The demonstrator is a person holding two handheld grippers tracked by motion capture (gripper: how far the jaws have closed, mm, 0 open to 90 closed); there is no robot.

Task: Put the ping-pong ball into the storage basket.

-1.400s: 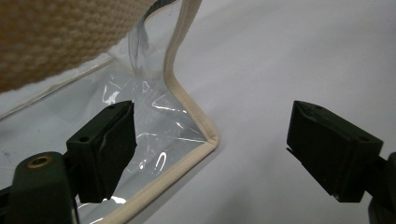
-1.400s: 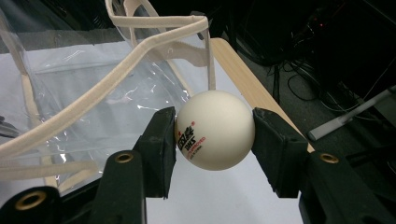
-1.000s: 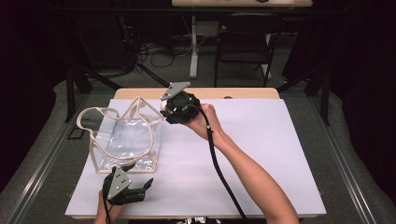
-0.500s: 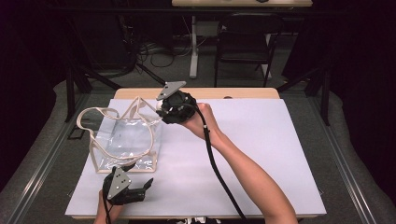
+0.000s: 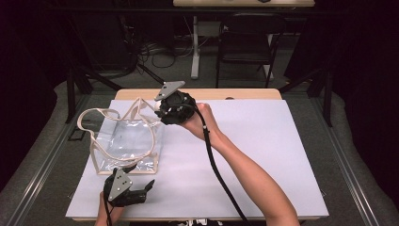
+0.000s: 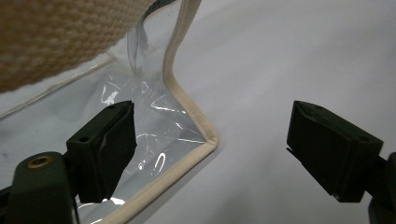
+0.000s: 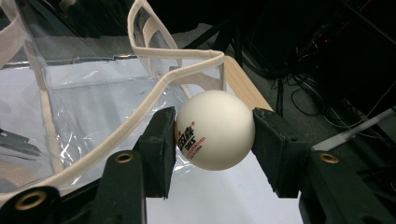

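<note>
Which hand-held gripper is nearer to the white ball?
Right. The right hand-held gripper grips the white ball between its jaws at the clear bag's far edge. The left hand-held gripper is open near the bag's near corner.

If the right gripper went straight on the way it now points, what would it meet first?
Most likely the clear bag. The right gripper, jaws shut on the white ball, points at the bag's cream-trimmed rim just ahead. Depth is hard to judge, so the ball might pass over the rim into the opening.
</note>
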